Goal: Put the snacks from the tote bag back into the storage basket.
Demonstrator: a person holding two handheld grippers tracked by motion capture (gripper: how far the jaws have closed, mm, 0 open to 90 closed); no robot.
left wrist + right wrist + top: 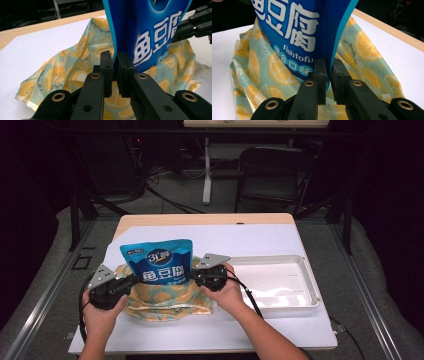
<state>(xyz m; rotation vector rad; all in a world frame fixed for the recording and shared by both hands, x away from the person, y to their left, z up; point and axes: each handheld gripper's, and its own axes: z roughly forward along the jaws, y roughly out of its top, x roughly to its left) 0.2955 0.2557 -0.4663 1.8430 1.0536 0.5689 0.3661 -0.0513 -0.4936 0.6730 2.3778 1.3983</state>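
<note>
Blue snack pouch held upright over the lemon-print bag.
Left tongs and right tongs clamp only its thin side seams; it may slip or buckle.

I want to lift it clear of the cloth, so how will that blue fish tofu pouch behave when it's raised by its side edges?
The blue pouch is probably light and puffy, since it stands upright pinched only at its thin side seams by the left tool and right tool. Its glossy film looks slippery, so it may slide. The lemon-print cloth looks floppy and might drag along.

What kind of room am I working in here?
Probably a lab or recording workspace, not a home: a paper-covered table under dark surroundings, a black office chair behind it, and cables on the floor.
</note>
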